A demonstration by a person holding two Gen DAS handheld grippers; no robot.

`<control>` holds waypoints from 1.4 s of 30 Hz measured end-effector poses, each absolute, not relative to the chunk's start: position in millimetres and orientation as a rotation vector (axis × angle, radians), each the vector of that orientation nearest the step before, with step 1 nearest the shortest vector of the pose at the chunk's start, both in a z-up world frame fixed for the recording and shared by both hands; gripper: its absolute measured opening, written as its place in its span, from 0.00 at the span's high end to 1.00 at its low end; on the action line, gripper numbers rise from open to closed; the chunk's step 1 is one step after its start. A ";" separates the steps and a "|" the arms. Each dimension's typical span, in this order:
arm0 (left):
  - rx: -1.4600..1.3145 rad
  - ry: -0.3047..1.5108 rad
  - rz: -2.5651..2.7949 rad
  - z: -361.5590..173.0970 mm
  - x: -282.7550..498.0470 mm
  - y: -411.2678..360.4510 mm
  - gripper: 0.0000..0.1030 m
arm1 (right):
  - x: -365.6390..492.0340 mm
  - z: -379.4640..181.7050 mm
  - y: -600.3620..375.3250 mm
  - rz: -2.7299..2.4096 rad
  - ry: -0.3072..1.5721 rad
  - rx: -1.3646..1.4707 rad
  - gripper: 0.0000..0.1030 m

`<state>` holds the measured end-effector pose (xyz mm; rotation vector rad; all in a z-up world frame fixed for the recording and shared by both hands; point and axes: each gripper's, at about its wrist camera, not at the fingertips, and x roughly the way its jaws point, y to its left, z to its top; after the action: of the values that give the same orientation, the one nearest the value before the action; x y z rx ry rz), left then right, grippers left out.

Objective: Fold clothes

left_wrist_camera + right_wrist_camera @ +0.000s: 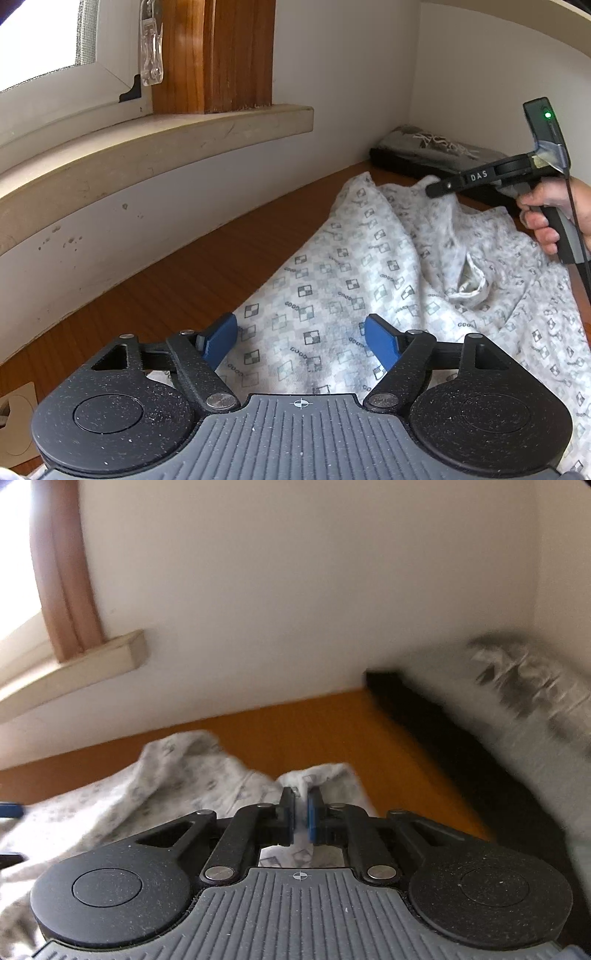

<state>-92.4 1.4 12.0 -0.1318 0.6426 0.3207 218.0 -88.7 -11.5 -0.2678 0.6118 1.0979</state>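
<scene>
A white garment (pixel 369 266) printed with small grey squares lies crumpled across the wooden table (pixel 177 273). My left gripper (pixel 301 339) hovers over its near edge with both blue pads wide apart and only flat cloth beneath them. In the right wrist view, my right gripper (pixel 302 812) is shut on a raised fold of the garment (pixel 317 775) at its far edge. The left wrist view shows the right gripper (pixel 434 190) from the side, held in a hand (pixel 546 210), its tips at the garment's far corner.
A dark folded stack with a grey patterned piece on top (pixel 436 151) lies in the far corner against the white wall. A stone windowsill (pixel 147 147) and wooden window frame (pixel 221 55) run along the left. A wall socket (pixel 14 413) sits at the lower left.
</scene>
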 end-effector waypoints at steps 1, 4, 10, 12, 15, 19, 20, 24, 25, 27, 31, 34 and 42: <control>-0.131 0.644 0.321 11.8 -92.1 1.4 0.23 | 217.5 -11.5 -88.5 1.089 0.608 -0.270 0.92; -0.130 0.648 0.317 11.0 -91.7 1.7 0.21 | 213.4 -10.2 -91.3 1.058 0.582 -0.276 0.82; -0.116 0.658 0.315 10.2 -89.4 0.5 0.18 | 190.9 0.5 -101.9 1.088 0.519 -0.275 0.57; -0.111 0.661 0.315 10.0 -88.8 -0.1 0.17 | 177.1 0.5 -103.5 1.156 0.534 -0.277 0.54; -0.111 0.662 0.313 10.1 -88.4 -0.1 0.17 | 152.2 -3.2 -109.2 1.259 0.562 -0.292 0.54; -0.115 0.661 0.310 10.3 -88.8 0.4 0.16 | 126.0 -8.6 -123.6 1.345 0.575 -0.331 0.54; -0.115 0.661 0.310 10.3 -89.0 0.3 0.15 | 121.9 -9.2 -128.0 1.356 0.578 -0.336 0.54; -0.119 0.661 0.307 10.6 -88.6 0.2 0.12 | 111.1 -5.9 -144.5 1.385 0.578 -0.348 0.50; -0.119 0.661 0.307 10.7 -88.6 0.1 0.12 | 108.6 -4.5 -147.3 1.395 0.577 -0.354 0.49; -0.118 0.662 0.306 11.0 -88.3 0.4 0.12 | 106.3 -5.1 -149.1 1.413 0.578 -0.371 0.46; -0.118 0.662 0.303 10.7 -88.8 1.3 0.12 | 106.3 -13.9 -140.8 1.454 0.586 -0.391 0.41; -0.118 0.661 0.303 10.5 -88.9 1.3 0.12 | 106.3 -17.6 -134.0 1.494 0.586 -0.411 0.38; -0.118 0.661 0.304 10.0 -88.0 1.6 0.12 | 114.8 -12.9 -136.6 1.522 0.569 -0.352 0.92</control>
<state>-88.0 1.6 10.0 -0.1183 0.6612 0.3036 114.8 -136.6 -12.9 -0.3517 0.5690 1.5223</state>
